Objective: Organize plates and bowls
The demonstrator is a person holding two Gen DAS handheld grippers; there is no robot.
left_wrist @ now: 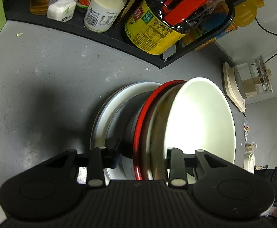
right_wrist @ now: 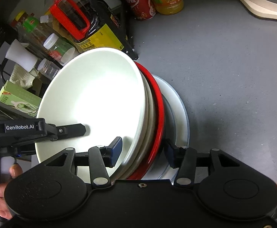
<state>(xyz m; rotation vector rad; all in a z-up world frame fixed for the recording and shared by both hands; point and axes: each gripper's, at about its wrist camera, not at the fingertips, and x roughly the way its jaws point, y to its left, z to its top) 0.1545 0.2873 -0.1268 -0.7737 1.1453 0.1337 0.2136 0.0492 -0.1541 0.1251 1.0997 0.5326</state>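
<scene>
- Both hand-held grippers are seen astride the near rims of a nested stack of dishes. On the right gripper a clear gap is seen between the blue pads and the rims, so nothing is gripped; the left gripper is set narrower, one finger inside the white bowl, and whether its pads press cannot be told.
- A grey counter is seen under the stack, just beside a black rack of bottles.
- A white plate is seen at the bottom.
- A white bowl is seen on top, tilted.
- A red-rimmed bowl is seen between them.
</scene>
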